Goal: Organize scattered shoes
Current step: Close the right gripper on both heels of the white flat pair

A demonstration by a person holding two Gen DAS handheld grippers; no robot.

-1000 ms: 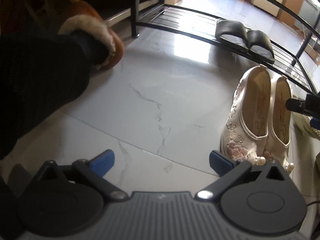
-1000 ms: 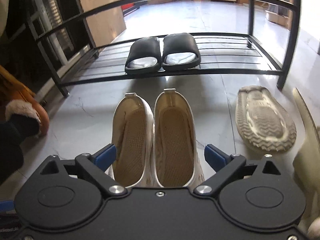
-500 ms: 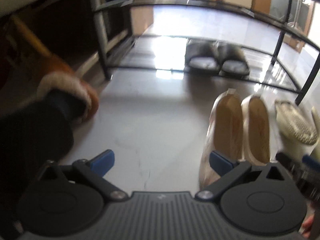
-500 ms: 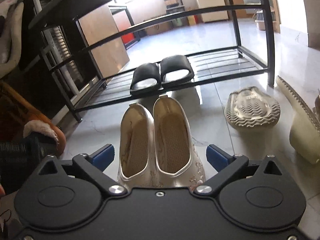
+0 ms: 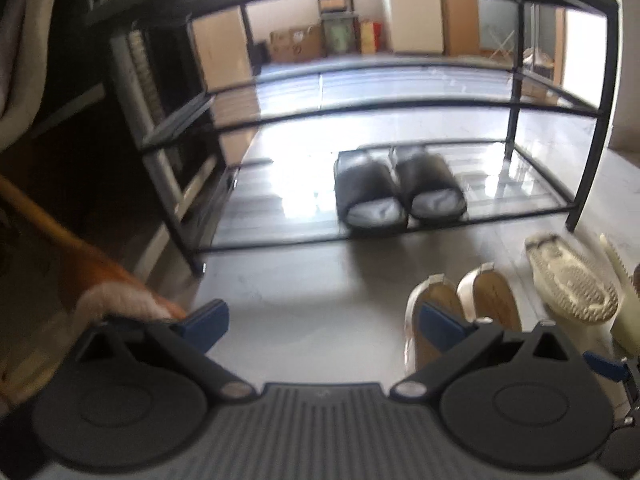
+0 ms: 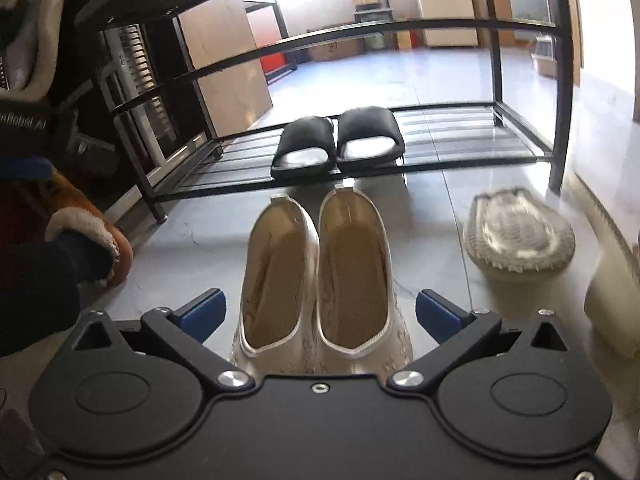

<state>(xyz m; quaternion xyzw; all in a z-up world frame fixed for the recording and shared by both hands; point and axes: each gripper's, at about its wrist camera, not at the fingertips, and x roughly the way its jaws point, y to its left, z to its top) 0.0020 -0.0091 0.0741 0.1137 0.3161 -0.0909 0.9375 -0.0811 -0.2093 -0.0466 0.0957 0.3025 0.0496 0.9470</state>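
We see a black shoe rack [image 6: 524, 26] with black slides [image 6: 340, 140] on its lowest shelf. In front on the floor [image 6: 192, 248] stands our cream embroidered pair [image 6: 320, 276], untouched between our right gripper's [image 6: 318, 316] wide-open jaws. Our left gripper [image 5: 320, 322] is also open, empty.

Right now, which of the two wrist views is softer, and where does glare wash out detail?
Left wrist view: blurred throughout, black slippers smeared, glare whitening the floor beside them on the rack's bottom shelf. Right wrist view: mostly sharp on the cream shoes, only the upturned sole blurred; backlight burns out the top; both bend the rack bars.
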